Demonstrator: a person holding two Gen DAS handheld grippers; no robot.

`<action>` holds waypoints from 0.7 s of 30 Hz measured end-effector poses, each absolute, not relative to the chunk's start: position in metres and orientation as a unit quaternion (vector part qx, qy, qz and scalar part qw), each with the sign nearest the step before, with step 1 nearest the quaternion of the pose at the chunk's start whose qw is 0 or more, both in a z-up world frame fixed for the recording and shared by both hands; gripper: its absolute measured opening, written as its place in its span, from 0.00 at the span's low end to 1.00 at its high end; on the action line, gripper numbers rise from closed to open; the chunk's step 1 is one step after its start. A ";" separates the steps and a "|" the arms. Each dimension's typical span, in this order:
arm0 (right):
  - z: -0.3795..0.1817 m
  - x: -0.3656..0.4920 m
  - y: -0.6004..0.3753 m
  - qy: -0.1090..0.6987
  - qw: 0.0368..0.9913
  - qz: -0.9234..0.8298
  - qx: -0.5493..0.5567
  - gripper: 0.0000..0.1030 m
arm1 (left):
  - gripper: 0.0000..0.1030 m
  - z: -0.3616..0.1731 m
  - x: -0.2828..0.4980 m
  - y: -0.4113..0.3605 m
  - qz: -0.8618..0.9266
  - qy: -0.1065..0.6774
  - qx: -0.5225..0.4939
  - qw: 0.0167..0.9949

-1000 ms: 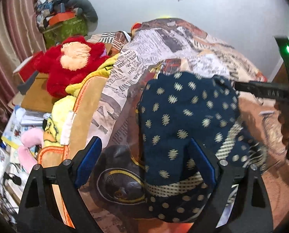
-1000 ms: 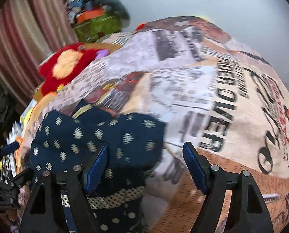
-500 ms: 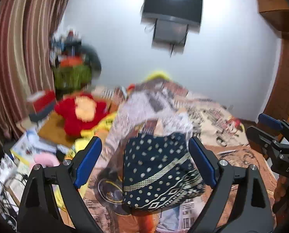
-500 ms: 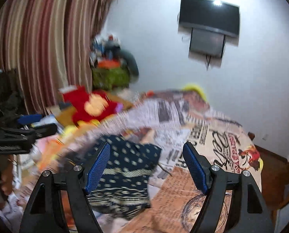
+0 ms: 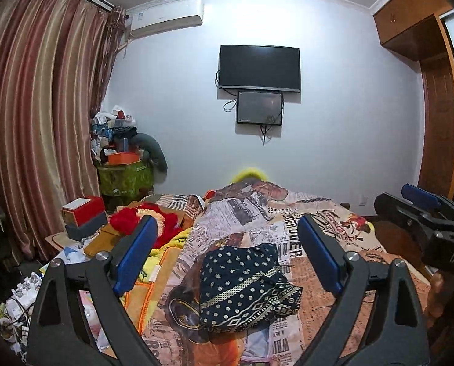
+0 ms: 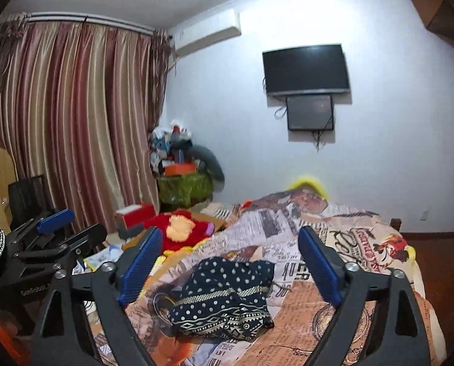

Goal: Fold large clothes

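The right gripper (image 6: 227,267) hung above the bed (image 6: 364,244) with jaws opening and nothing between them, the folded garment (image 6: 223,299) lay on the bed below, and the left gripper (image 6: 56,228) stood left of the bed.

Open air above folded garment (image 5: 245,286)

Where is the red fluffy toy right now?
In both views, the red plush toy lies on the left beside the bed, near the red box, beyond the folded dotted garment.
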State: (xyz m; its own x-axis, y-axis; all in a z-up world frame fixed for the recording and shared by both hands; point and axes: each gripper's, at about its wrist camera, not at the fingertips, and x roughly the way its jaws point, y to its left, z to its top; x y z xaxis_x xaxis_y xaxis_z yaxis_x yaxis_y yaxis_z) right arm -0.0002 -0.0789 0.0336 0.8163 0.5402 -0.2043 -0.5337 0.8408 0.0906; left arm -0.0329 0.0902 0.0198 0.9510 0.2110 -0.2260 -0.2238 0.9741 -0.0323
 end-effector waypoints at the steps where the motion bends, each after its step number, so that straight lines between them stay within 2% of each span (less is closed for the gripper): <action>1: 0.035 -0.005 -0.079 0.108 0.954 0.278 0.013 0.92 | 0.95 0.020 -0.035 0.089 0.111 0.110 -0.031 0.987; 6: 0.034 -0.019 -0.085 0.097 0.960 0.260 0.021 1.00 | 0.99 0.018 -0.040 0.086 0.111 0.109 -0.039 0.987; 21: 0.015 -0.016 -0.098 0.139 0.962 0.233 0.024 1.00 | 0.99 0.003 -0.030 0.078 0.096 0.140 -0.057 0.984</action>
State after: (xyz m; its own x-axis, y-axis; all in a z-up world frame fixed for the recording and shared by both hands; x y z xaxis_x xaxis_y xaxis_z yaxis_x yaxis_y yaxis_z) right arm -0.0157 -0.0981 0.0149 0.8529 0.4549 -0.2563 -0.4416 0.8903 0.1108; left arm -0.0296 0.0783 0.0026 0.9421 0.1737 -0.2869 -0.2059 0.9748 -0.0860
